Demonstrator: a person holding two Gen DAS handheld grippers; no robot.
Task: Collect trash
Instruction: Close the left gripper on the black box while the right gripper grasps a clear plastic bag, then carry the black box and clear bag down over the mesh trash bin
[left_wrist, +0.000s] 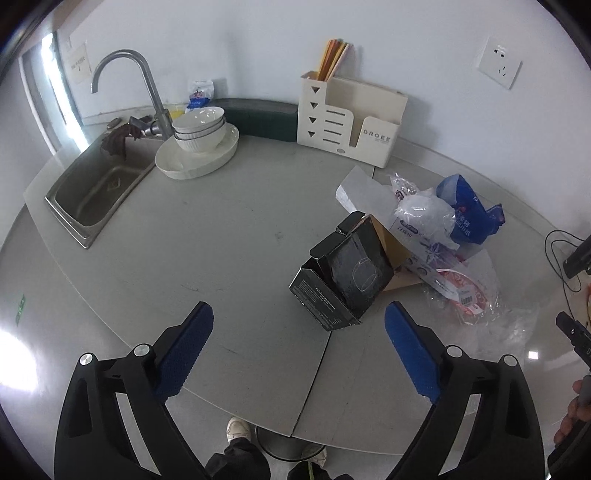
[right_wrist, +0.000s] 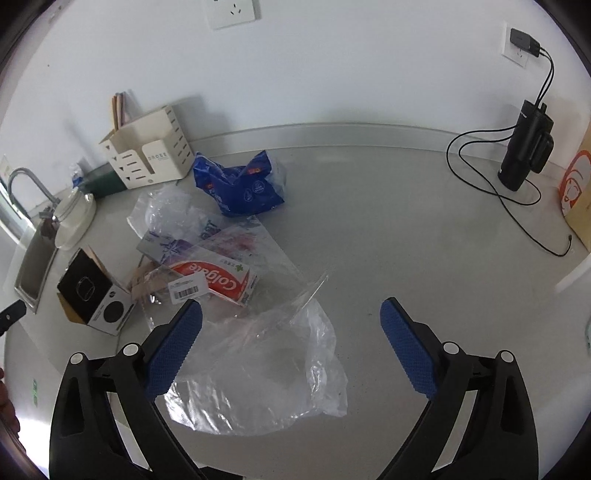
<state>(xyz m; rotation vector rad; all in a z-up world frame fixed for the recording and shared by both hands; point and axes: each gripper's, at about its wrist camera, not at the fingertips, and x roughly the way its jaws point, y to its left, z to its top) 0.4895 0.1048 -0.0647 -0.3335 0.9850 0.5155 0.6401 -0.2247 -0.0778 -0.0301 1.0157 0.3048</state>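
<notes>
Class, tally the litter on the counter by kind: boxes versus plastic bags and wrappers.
Boxes: 2, the black box and the Colgate box
Plastic bags and wrappers: 2, the blue bag and the clear bag
Total: 4

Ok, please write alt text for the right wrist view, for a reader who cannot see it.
Open right gripper over a grey counter, with a crumpled clear plastic bag below its jaws. Behind lie a red Colgate box, a blue wrapper and an open black box.
</notes>
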